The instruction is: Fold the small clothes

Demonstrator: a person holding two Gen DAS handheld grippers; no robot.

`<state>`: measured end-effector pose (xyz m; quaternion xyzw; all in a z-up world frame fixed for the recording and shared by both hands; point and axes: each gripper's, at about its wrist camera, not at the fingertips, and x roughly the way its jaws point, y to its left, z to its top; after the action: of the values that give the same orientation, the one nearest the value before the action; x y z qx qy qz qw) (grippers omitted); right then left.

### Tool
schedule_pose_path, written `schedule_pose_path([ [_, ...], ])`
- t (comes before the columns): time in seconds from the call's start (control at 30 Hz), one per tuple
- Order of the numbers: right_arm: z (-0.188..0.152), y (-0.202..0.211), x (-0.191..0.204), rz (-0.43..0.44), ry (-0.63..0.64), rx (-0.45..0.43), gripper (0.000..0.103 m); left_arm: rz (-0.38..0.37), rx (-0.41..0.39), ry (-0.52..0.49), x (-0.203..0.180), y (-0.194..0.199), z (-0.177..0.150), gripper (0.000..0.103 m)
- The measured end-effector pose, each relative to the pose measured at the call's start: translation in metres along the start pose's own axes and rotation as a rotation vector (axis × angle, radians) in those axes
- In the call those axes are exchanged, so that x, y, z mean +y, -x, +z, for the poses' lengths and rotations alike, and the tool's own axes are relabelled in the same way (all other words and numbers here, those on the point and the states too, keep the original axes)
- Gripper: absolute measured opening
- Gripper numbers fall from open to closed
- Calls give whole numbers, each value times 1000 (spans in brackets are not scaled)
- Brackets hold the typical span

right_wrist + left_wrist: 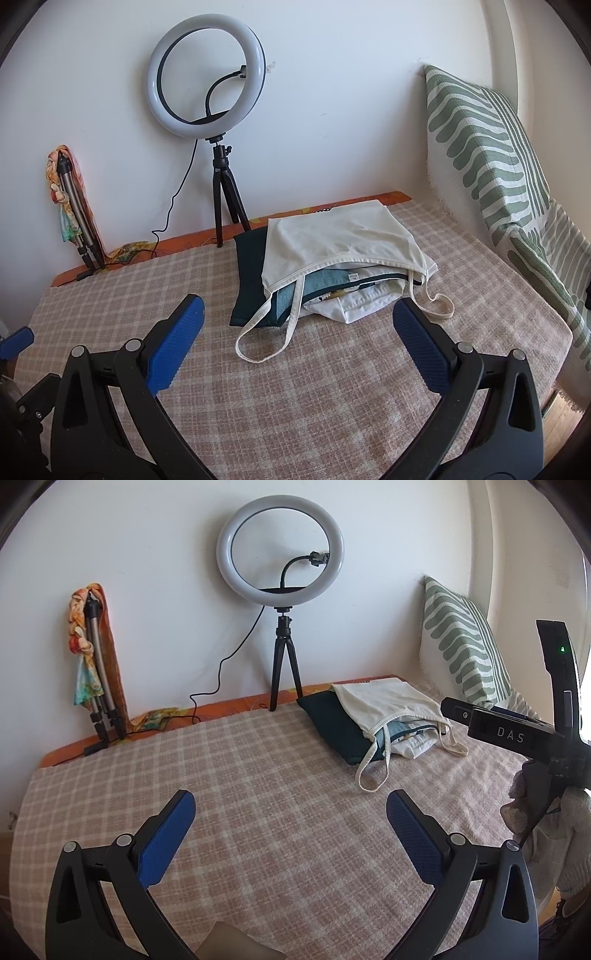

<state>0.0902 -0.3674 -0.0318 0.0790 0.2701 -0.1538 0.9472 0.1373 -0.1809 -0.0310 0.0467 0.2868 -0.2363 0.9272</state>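
While both grippers hung over the bed, you had the left gripper and right gripper spread wide, holding nothing. Clothes sat bunched in a cream bag atop a dark cushion, near the wall, just ahead of the right gripper. Whether they were folded already or waiting, I couldn't tell. For any grab: pinch one layer at an edge, not the bag straps, & keep the open blanket area for flattening.
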Motion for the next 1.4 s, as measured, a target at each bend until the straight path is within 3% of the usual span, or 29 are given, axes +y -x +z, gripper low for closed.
schedule_pose_path([
  [1.4, -1, 1, 3, 9, -12, 7, 103, 26, -24, -13, -1, 9, 2, 103],
])
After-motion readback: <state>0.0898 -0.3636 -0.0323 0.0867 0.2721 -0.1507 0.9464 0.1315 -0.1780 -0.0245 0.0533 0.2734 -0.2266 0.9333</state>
